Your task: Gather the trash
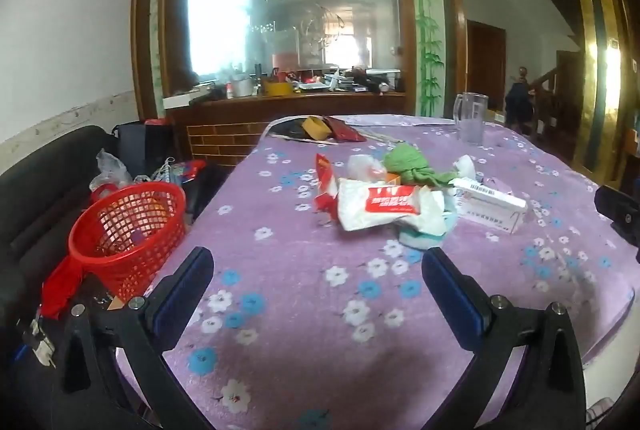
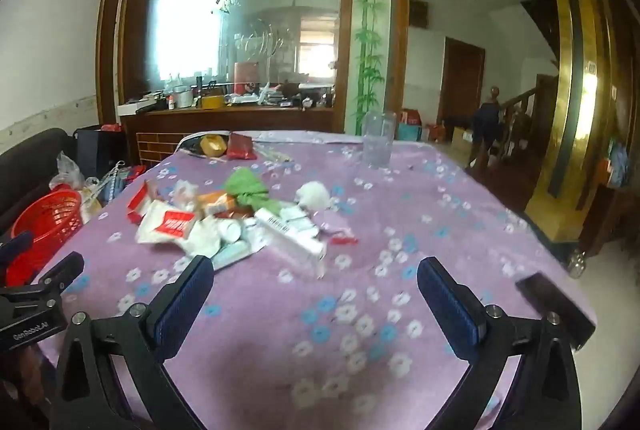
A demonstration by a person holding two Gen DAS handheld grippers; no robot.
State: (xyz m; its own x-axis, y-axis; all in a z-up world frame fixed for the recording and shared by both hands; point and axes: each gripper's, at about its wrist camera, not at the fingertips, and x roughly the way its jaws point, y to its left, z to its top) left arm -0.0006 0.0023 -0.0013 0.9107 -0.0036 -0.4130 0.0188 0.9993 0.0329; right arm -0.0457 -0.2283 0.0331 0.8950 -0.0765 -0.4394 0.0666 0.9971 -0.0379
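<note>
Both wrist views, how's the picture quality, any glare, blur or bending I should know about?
Left wrist view: window glare blows out behind the glass partition, edges bend, and the trash pile reads fairly sharp. Right wrist view: the same glare, a bright streak on the gold pillar, dark corners, and the tablecloth is soft up close.

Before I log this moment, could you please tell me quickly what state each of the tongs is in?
Left tongs: open, holding nothing, above the purple tablecloth.
Right tongs: open, holding nothing.
</note>
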